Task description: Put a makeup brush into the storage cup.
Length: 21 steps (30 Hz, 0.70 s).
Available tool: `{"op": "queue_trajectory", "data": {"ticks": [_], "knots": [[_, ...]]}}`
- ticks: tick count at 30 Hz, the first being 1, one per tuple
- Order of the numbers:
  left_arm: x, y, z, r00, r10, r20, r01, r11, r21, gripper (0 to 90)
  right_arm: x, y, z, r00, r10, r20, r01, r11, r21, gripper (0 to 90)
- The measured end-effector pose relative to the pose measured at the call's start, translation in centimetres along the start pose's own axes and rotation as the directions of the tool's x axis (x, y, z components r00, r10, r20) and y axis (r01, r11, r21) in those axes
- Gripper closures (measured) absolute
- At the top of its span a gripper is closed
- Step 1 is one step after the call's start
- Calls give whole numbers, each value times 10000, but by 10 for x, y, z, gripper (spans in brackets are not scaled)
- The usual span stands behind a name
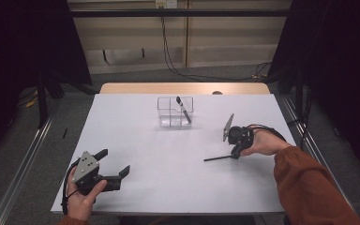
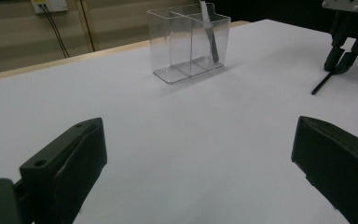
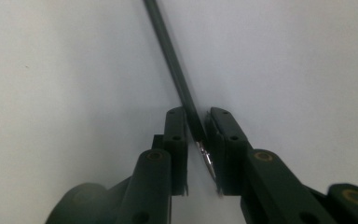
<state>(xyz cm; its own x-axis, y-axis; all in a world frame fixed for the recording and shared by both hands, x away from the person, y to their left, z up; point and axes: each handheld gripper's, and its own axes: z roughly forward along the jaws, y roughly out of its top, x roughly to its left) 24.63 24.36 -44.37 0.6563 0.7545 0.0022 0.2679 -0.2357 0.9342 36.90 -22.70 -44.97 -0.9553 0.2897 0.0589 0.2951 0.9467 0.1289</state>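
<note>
A thin black pen point(image 1: 218, 158) lies flat on the white table at the right. My right gripper point(image 1: 236, 152) points down over its right end and is shut on it. In the right gripper view the pen point(image 3: 170, 56) runs up and away from between the two jaws of that gripper point(image 3: 196, 114), which press on its clip end. My left gripper point(image 1: 115, 162) rests open near the front left with nothing between its jaws point(image 2: 196, 154). A clear divided container point(image 1: 175, 112) stands at the far middle, with another dark pen point(image 1: 183, 110) leaning in its right compartment.
The white table top point(image 1: 168, 187) ends in a wooden strip point(image 1: 183, 88) at the far edge. Dark curtains and metal floor rails point(image 1: 23, 164) flank the table. The left gripper view also shows the container point(image 2: 186, 44) and the right gripper point(image 2: 339, 63) farther off.
</note>
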Motion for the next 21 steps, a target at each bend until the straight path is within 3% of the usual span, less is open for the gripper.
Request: {"op": "queue_trajectory", "data": {"ticks": [6,21], "knots": [[0,0,1,10000,-23,-7,23,10000,-22,32,-1,0,0,9998,138,-148,-138,9999,-3,861],[1,0,0,9999,-48,-114,49,10000,28,32,-2,-2,-1,9988,466,-152,-469,9987,-184,862]]}}
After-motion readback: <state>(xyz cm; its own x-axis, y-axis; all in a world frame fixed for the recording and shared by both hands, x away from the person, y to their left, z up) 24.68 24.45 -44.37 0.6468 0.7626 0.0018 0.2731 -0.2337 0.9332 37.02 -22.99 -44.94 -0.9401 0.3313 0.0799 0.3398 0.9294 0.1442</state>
